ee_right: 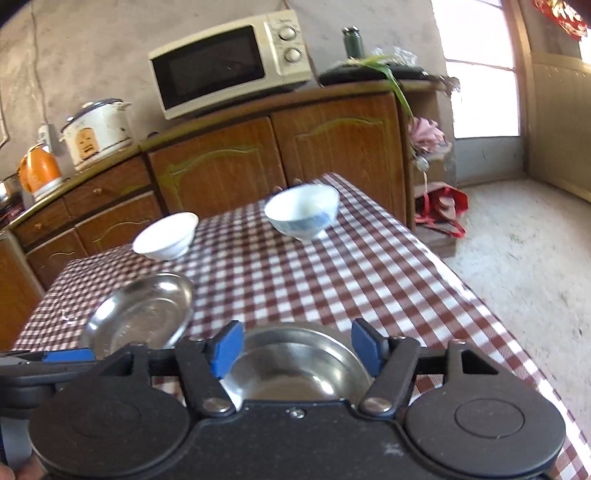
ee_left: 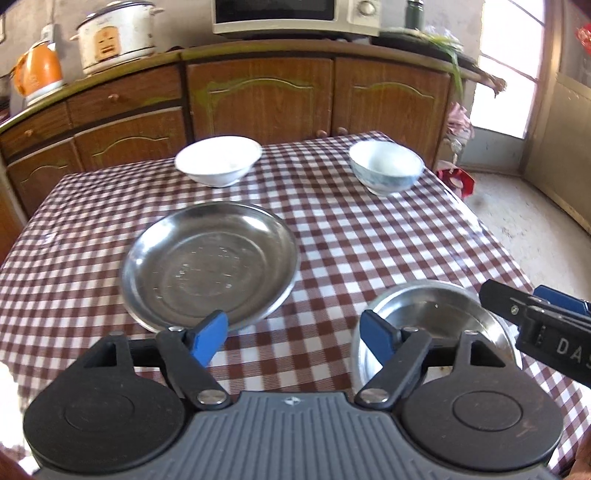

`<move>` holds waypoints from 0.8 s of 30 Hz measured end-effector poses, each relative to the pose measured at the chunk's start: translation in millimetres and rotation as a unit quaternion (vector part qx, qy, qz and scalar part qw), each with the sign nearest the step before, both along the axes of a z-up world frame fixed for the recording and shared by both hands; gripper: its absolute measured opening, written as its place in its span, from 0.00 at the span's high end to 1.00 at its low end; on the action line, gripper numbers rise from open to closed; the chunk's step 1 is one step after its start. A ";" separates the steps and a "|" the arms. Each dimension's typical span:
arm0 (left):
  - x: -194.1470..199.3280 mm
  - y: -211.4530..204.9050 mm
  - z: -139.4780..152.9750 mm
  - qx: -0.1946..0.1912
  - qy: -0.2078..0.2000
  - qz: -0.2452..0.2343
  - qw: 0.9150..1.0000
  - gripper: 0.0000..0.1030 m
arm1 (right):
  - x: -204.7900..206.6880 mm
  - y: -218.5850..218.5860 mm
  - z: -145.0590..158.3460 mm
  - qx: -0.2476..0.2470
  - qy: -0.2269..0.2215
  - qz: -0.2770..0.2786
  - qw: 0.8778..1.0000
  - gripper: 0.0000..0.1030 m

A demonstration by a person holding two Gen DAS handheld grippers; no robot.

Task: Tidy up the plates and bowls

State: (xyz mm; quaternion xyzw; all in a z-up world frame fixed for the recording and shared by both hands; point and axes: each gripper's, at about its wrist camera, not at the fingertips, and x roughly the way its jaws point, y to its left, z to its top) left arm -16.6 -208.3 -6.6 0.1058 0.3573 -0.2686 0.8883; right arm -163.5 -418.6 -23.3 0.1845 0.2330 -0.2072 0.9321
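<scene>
On checked tabletop [ee_left: 369, 240]: 2 steel plates, 2 ceramic bowls, 4 pcs total.

Near row, L to R: big steel plate [ee_left: 208, 264], shallow, round, scuffed inside, flat on cloth, left of centre. Smaller steel plate [ee_left: 432, 317], shiny, deeper rim, near the front edge on the right, apart from the big one.

Far row, L to R: white bowl [ee_left: 218, 160], wide flared rim, plain. White bowl w/ blue pattern [ee_left: 386, 168], taller, narrower, close to the far right corner. Well apart from each other and from both plates.

Left tongs [ee_left: 293, 338]: blue pads spread wide, nothing between, big plate's near rim just beyond the left pad. Right tongs [ee_right: 295, 345]: also spread wide, gripping nothing, above smaller plate, not touching as far as visible.

Behind the tabletop, L to R: orange kettle [ee_left: 37, 72], rice cooker [ee_left: 116, 35], microwave [ee_left: 295, 14] on wooden cabinets [ee_left: 258, 96].
</scene>
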 end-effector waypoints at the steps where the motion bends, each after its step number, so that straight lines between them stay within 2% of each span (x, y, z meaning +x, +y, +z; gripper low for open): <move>1: 0.8 3.4 3.8 -0.001 0.000 0.005 1.000 0.15 | 0.1 2.8 2.8 -0.003 -0.002 0.002 1.000 0.23; 6: 2.9 20.5 18.0 -0.009 -0.002 0.029 1.000 0.09 | 3.2 13.6 13.6 -0.009 -0.007 0.018 1.000 0.23; 24: 14.6 51.9 44.8 -0.016 -0.018 0.070 0.997 0.08 | 23.5 49.0 42.0 -0.027 -0.018 0.082 0.996 0.22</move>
